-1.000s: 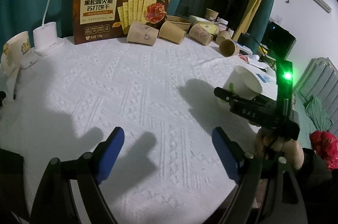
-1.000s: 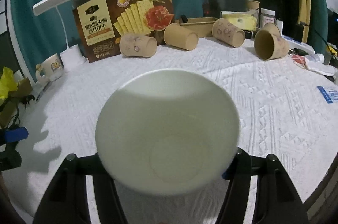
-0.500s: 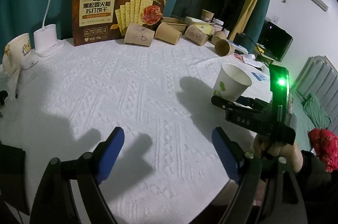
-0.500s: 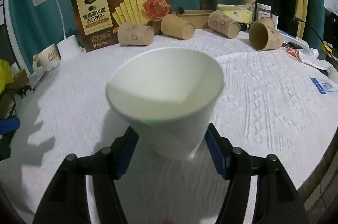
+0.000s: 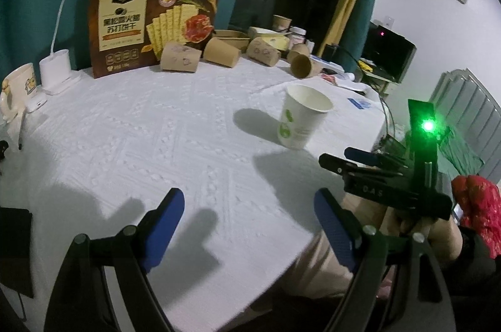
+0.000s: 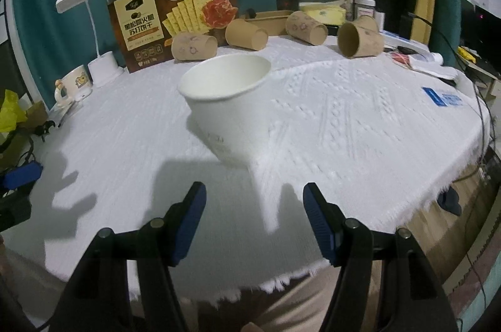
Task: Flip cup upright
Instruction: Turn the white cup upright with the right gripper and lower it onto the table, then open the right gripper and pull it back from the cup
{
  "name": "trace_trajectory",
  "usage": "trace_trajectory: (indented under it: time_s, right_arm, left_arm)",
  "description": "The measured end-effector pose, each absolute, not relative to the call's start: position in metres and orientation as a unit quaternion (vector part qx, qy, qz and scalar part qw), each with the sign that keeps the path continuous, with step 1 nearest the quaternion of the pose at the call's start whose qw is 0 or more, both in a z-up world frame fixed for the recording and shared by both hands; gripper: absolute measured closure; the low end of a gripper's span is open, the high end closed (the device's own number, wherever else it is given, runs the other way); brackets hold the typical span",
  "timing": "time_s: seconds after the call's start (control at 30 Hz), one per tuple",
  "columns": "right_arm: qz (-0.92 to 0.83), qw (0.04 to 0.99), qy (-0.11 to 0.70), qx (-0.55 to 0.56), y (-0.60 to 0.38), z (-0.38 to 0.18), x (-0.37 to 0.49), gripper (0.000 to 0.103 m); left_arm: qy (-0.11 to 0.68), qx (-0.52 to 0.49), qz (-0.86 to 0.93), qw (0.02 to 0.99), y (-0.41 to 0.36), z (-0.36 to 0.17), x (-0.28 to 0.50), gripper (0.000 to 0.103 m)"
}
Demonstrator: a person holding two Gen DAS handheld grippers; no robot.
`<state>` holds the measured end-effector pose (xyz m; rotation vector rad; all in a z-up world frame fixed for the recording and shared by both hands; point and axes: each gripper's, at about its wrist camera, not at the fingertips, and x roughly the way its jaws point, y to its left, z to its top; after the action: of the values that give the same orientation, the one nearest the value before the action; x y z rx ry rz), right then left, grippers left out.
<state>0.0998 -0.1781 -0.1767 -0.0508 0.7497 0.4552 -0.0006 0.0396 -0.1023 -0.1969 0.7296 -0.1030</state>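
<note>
Cup (image 5: pixel 302 116) upright on cloth (image 5: pixel 156 128), just beyond right gripper (image 5: pixel 335 156); left gripper (image 5: pixel 249 200) nearer, jaws apart over cloth. From right wrist: cup (image 6: pixel 228 103) upright just ahead of right gripper (image 6: pixel 254 191), jaws apart, nothing between.

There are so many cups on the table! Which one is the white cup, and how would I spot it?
Start at the big round table with the white cloth. Along its far edge, in front of the brown cracker box, four brown cups lie on their sides. The white cup stands nearer, by itself in the open cloth: it is the only white one on the cloth, mouth up, with a green print on its side.
</note>
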Motion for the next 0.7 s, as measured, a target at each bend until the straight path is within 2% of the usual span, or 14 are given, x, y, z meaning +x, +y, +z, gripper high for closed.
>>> trace_trajectory:
  time_s: [0.37,0.7]
  right_arm:
    - [0.203,0.914,0.351,0.002,-0.225,-0.149,0.054,0.041]
    - [0.186,0.935,0.301,0.017,-0.260,-0.088,0.015,0.041]
  left_arm:
    - [0.345,-0.072,-0.082,0.932,0.006,-0.090,-0.015,0.018]
    - [0.296,-0.030,-0.074,0.952,-0.006,-0.053,-0.024,0.018]
